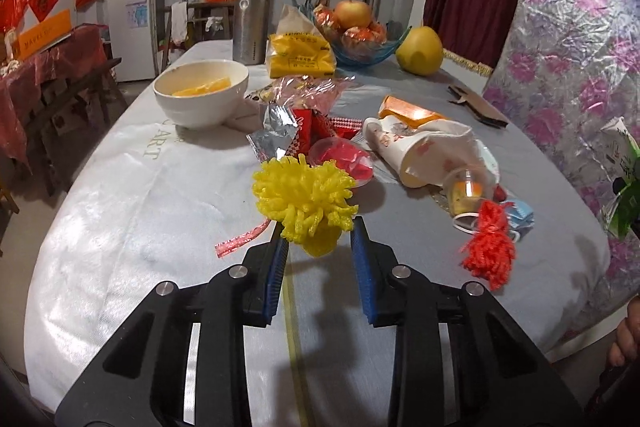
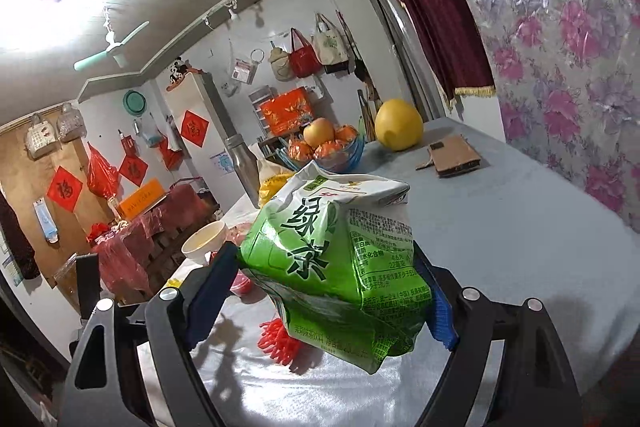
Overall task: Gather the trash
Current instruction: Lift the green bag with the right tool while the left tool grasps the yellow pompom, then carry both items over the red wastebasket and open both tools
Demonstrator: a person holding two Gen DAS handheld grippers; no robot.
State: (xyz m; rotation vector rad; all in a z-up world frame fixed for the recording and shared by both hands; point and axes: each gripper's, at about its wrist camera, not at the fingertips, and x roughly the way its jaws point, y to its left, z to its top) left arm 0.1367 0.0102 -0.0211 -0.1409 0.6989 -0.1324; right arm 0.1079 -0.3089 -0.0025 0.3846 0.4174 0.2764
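Observation:
My left gripper (image 1: 320, 233) is shut on the base of a yellow foam fruit net (image 1: 304, 199) just above the table. Behind it lies a trash pile: foil and red wrappers (image 1: 296, 131), a clear lid with red plastic (image 1: 344, 159), a crushed paper cup (image 1: 428, 151), a small clear cup (image 1: 468, 191), a red foam net (image 1: 490, 247) and a blue face mask (image 1: 520, 217). My right gripper (image 2: 332, 291) is shut on a crumpled green tea carton (image 2: 340, 259), held above the table; the carton also shows at the right edge of the left wrist view (image 1: 624, 171). The red foam net (image 2: 278, 341) lies below it.
A white bowl (image 1: 200, 93), steel bottle (image 1: 250, 15), yellow snack bag (image 1: 300, 53), blue fruit bowl (image 1: 366, 41) and a pomelo (image 1: 420, 49) stand at the table's far end. A brown wallet (image 2: 454, 155) lies near the floral wall. A red-covered side table (image 1: 48, 67) stands to the left.

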